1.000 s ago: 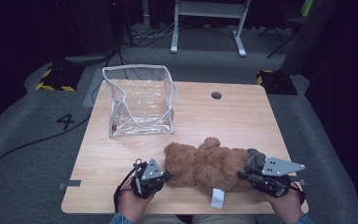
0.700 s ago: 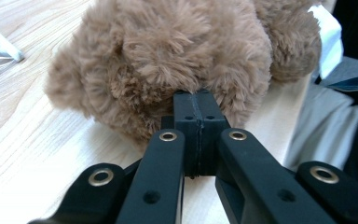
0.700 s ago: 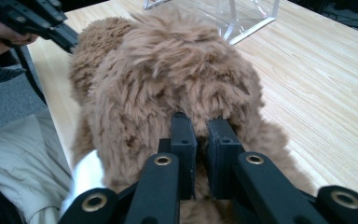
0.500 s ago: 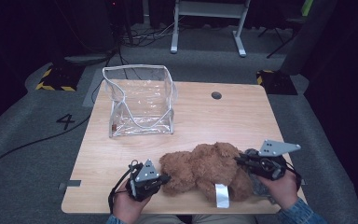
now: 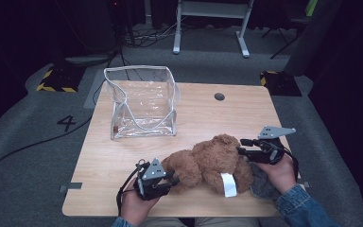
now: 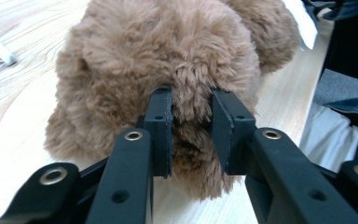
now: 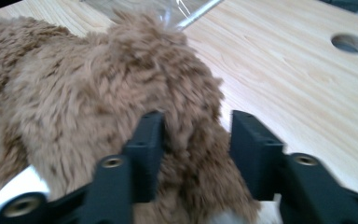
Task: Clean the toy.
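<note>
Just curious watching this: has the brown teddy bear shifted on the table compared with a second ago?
Yes. The teddy bear has swung round and edged slightly toward the clear plastic bag, its right end now farther up the table.

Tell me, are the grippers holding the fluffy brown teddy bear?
The jaws have just been opening. Brown plush teddy bear fur sits between the left gripper's jaws; whether they grip cannot be told.

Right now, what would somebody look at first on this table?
Probably the fluffy brown teddy bear lying on the wooden table's near side. A left hand-held gripper and a right hand-held gripper sit at its two ends, jaws just opened with fur still between them. Behind it, toward the far left, stands an empty clear plastic bag.
</note>
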`<state>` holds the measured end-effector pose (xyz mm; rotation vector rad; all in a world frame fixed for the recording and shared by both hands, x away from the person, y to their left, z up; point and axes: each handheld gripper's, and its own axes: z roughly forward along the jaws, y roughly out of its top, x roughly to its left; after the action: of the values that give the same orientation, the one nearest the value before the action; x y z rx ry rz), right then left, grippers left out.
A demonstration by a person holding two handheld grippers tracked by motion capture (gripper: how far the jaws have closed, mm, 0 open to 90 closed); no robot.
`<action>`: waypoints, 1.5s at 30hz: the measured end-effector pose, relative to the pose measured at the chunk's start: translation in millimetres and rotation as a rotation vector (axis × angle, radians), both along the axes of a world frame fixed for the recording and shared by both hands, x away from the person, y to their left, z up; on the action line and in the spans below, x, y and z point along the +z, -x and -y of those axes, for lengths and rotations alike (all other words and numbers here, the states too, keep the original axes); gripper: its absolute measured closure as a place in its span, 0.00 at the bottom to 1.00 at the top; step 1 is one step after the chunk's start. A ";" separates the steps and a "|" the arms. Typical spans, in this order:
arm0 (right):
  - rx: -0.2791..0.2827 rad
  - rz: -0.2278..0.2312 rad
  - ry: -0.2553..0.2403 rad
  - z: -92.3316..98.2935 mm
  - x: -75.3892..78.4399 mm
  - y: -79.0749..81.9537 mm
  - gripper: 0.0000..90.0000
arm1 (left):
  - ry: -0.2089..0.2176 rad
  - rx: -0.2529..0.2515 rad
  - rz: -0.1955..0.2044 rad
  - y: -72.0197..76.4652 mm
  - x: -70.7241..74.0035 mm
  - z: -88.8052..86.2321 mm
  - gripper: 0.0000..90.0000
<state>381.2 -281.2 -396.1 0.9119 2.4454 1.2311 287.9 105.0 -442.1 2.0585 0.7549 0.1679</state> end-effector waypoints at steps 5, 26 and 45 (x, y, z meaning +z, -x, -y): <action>-0.041 -0.005 0.007 27.2 1.0 13.9 0.54 | -0.003 0.020 -0.002 -3.4 1.8 1.7 0.78; -0.066 -0.076 0.290 60.4 -69.1 29.5 0.47 | 0.003 0.006 -0.014 -4.6 -0.8 -1.3 0.78; -0.118 -0.071 0.362 65.6 -62.7 29.1 0.86 | -0.011 0.030 -0.017 -6.7 -3.7 -2.4 0.85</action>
<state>352.1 -346.8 -458.9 0.9873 2.5113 0.6943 294.6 107.4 -445.9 2.0617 0.7969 0.1716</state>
